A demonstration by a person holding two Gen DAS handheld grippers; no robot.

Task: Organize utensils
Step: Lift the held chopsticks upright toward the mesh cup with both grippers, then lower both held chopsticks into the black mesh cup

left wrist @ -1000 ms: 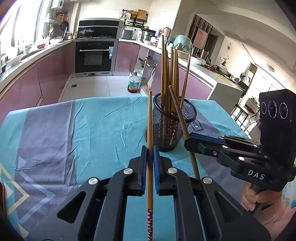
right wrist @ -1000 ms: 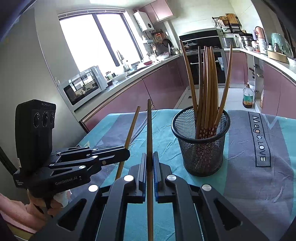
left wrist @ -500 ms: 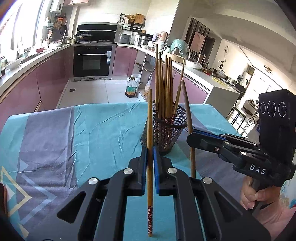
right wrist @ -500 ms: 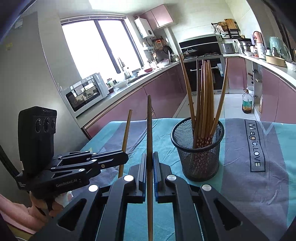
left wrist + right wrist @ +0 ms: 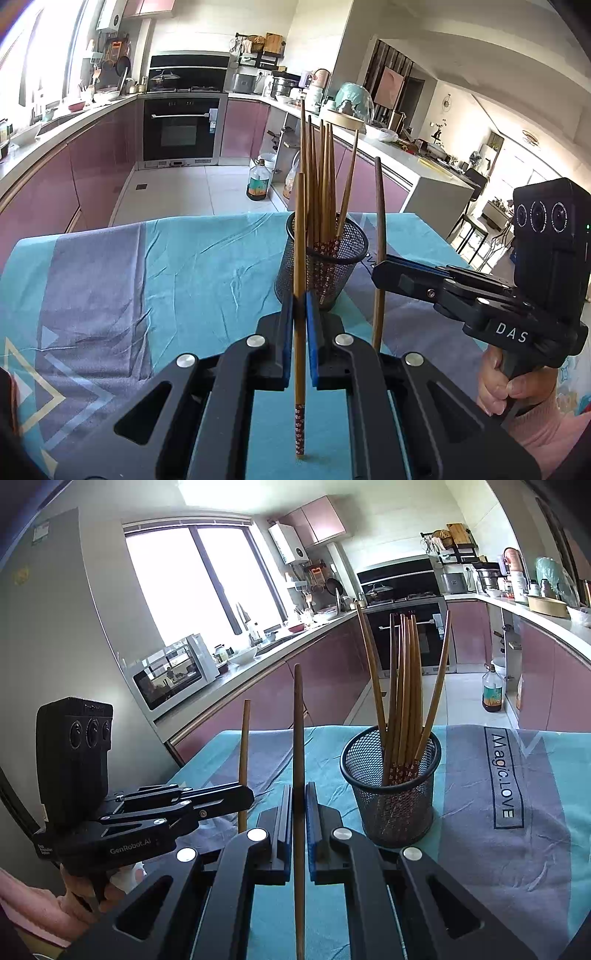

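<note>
Each hand-held gripper, left (image 5: 300,314) and right (image 5: 299,805), pinches one upright chopstick (image 5: 300,236).

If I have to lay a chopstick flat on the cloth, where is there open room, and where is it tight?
Open: the tablecloth left of the mesh holder, out to the table's left edge, and the grey stripe with lettering on its other side. Tight: the holder's mouth, packed with chopsticks, and the strip before it, where both tongs stand.
</note>
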